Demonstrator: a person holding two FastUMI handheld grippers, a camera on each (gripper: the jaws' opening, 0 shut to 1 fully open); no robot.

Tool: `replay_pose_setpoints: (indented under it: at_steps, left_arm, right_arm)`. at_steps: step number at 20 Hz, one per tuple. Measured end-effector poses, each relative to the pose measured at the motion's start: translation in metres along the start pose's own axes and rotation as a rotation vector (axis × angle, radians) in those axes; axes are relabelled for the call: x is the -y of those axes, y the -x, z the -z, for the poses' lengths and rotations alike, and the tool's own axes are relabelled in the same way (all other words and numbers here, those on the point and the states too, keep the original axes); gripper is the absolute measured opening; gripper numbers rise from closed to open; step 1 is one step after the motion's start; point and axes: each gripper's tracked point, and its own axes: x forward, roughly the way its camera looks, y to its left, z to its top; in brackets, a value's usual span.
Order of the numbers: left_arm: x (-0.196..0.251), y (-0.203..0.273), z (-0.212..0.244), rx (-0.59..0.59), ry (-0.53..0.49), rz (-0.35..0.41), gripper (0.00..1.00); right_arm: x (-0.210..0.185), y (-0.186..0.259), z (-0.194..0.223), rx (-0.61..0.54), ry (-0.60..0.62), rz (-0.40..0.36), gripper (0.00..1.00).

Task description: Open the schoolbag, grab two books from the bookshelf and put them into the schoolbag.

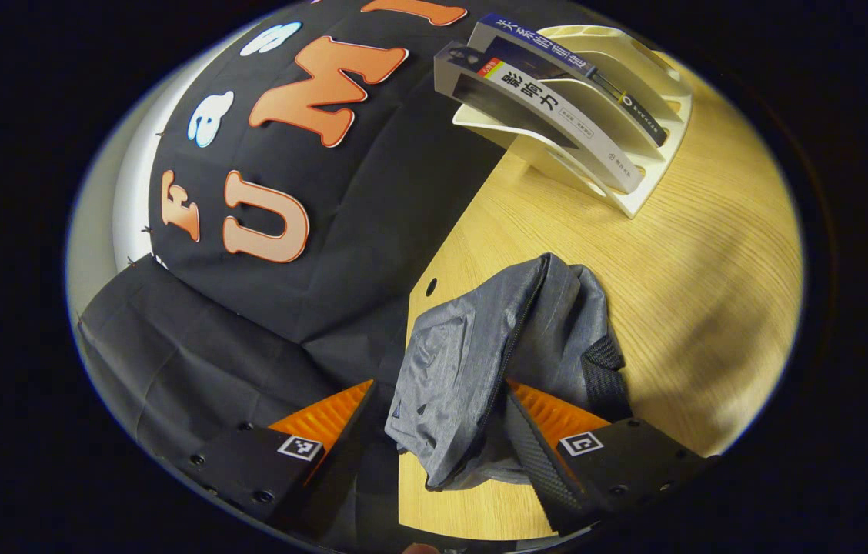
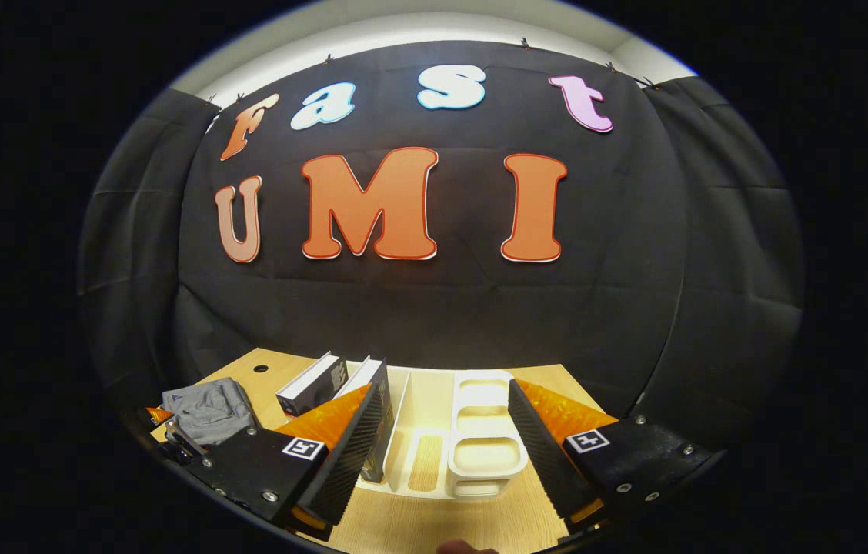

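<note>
The grey schoolbag (image 1: 472, 362) lies crumpled at the wooden table's left edge, and its zipper runs up its middle. My left gripper (image 1: 440, 385) is open, with its fingers on either side of the bag's near end. The white bookshelf (image 1: 634, 123) at the far side holds two leaning books, one with a white spine (image 1: 557, 104) and one with a dark spine (image 1: 580, 69). In the right gripper view my right gripper (image 2: 448, 378) is open in front of the bookshelf (image 2: 480, 431). The two books (image 2: 315, 385) stand at the shelf's left end. The nearer one (image 2: 367, 375) is partly behind my left finger. The schoolbag (image 2: 207, 408) lies further left.
The light wooden table (image 1: 711, 269) has bare room to the right of the bag and in front of the shelf. A small round hole (image 1: 431, 286) sits near its left edge. Black cloth hangs close behind the table and to its left.
</note>
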Motion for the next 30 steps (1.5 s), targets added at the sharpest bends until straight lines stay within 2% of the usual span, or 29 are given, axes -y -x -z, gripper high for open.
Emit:
replay_pose_setpoints:
  at_steps: [3,6,8,9,10,11,12,13,14,15,17,23,30]
  left_arm:
    - [-0.005,-0.004,-0.001,-0.039,0.048,0.028,0.95]
    - [0.002,-0.016,-0.001,-0.070,0.011,0.049,0.95]
    - [0.012,-0.024,0.002,-0.089,0.001,0.073,0.89]
    - [0.017,-0.026,0.004,-0.102,0.000,0.090,0.76]
    - [0.021,-0.029,0.005,-0.109,-0.001,0.102,0.76]
    - [0.023,-0.028,0.002,-0.112,-0.003,0.108,0.51]
    - [0.027,-0.029,0.001,-0.113,-0.005,0.120,0.53]
    - [0.026,-0.029,-0.001,-0.111,-0.012,0.124,0.40]
    - [0.024,-0.024,-0.003,-0.105,-0.020,0.132,0.23]
    - [0.021,-0.024,-0.003,-0.100,-0.015,0.140,0.15]
    - [0.014,-0.022,-0.002,-0.107,0.007,0.164,0.08]
    - [-0.029,-0.024,-0.008,-0.106,0.108,0.269,0.06]
    - [-0.061,-0.027,-0.018,-0.070,0.187,0.379,0.06]
  right_arm:
    - [-0.002,0.000,0.000,-0.005,0.001,-0.017,0.98]
    - [-0.004,-0.001,0.000,-0.007,0.004,-0.032,0.98]
    - [-0.004,0.002,0.000,-0.008,0.004,-0.043,0.98]
    - [-0.004,0.003,-0.001,-0.007,0.006,-0.046,0.98]
    - [-0.003,0.004,-0.001,-0.004,0.011,-0.045,0.98]
    - [-0.001,0.004,0.000,-0.004,0.017,-0.044,0.98]
    - [0.002,0.006,0.000,-0.005,0.022,-0.040,0.98]
    - [0.005,0.007,0.002,-0.007,0.021,-0.039,0.98]
    - [0.008,0.009,0.002,-0.008,0.018,-0.036,0.98]
    - [0.010,0.009,0.003,-0.009,0.015,-0.036,0.98]
    - [0.015,0.010,0.003,-0.009,0.013,-0.027,0.98]
    - [0.015,0.006,0.001,-0.021,0.008,-0.030,0.98]
    - [-0.009,0.001,-0.014,-0.018,0.039,-0.039,0.98]
